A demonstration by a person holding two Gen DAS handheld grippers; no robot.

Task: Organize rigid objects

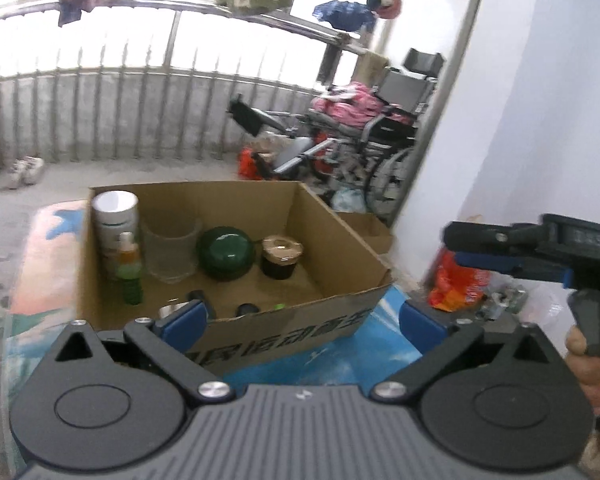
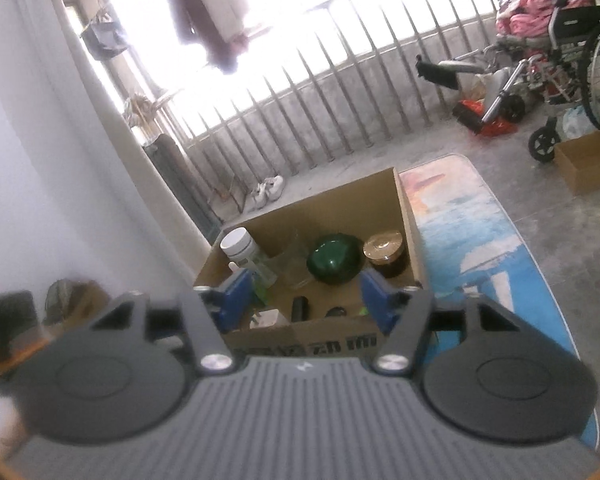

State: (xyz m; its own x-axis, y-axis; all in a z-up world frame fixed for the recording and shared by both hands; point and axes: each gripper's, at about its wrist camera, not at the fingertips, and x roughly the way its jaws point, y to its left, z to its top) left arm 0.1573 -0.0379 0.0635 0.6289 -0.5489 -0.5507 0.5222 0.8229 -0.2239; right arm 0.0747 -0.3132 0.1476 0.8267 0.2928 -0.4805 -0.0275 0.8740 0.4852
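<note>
Both claws are gaping empty, left claw [image 1: 302, 322] and right claw [image 2: 305, 298], facing the box [image 1: 352, 258] holding jars.

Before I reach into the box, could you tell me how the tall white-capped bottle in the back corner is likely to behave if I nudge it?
The white-capped bottle stands tall and narrow, so a push near its cap would probably tip it. It looks like rigid plastic, so likely stiff rather than fragile. The clear cup and small orange-and-green bottle stand close beside it, so it might knock into them.
</note>
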